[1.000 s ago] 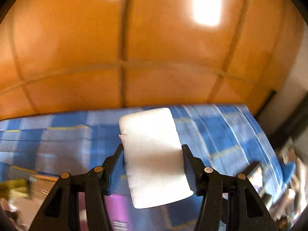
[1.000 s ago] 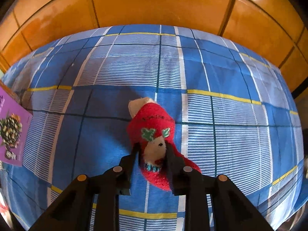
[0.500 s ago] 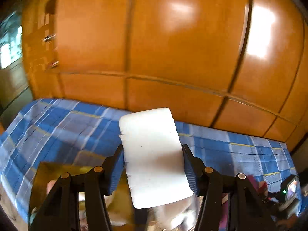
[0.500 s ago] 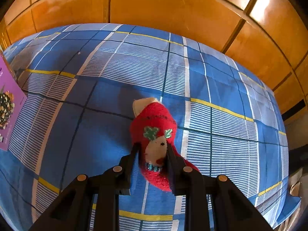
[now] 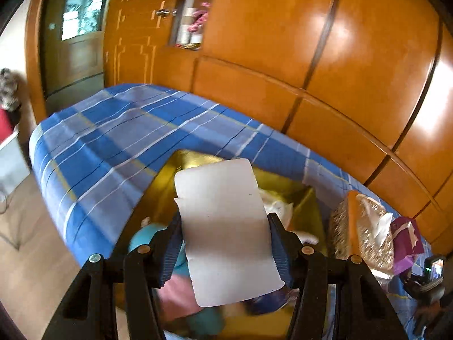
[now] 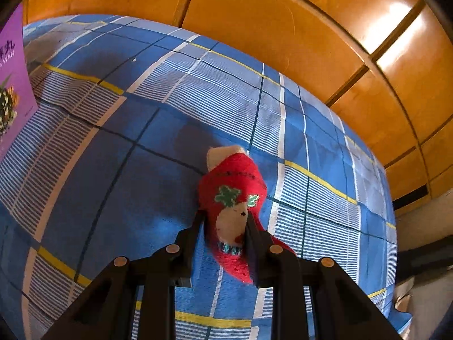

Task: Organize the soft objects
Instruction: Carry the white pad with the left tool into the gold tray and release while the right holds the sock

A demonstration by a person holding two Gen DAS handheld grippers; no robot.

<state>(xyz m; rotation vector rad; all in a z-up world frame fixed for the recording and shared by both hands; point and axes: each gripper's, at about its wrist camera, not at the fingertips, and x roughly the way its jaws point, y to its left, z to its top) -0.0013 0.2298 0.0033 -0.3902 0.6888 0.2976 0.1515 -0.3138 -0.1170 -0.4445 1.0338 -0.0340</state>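
Observation:
My left gripper [image 5: 223, 226] is shut on a white foam block [image 5: 226, 226], gripped by both sides and held above a gold box [image 5: 181, 167] on the bed. Soft things lie in that box: a teal one [image 5: 143, 236], a pink one [image 5: 177, 294] and a white one [image 5: 279, 206], all partly hidden by the block. In the right wrist view my right gripper [image 6: 225, 221] is shut on a red Christmas sock [image 6: 233, 181] with green leaves and a cream face, held just above the blue plaid bedsheet [image 6: 113, 187].
A woven basket with an orange handle [image 5: 365, 232] and a purple box [image 5: 407, 238] stand right of the gold box. A purple printed carton [image 6: 14, 79] is at the left edge of the right wrist view. Orange wooden wardrobe panels [image 5: 339, 56] back the bed; bare floor [image 5: 28, 255] lies left.
The left gripper swung left along the bed with the foam block, bringing the gold box, basket and door into view. The right gripper rolled slightly, still holding the sock.

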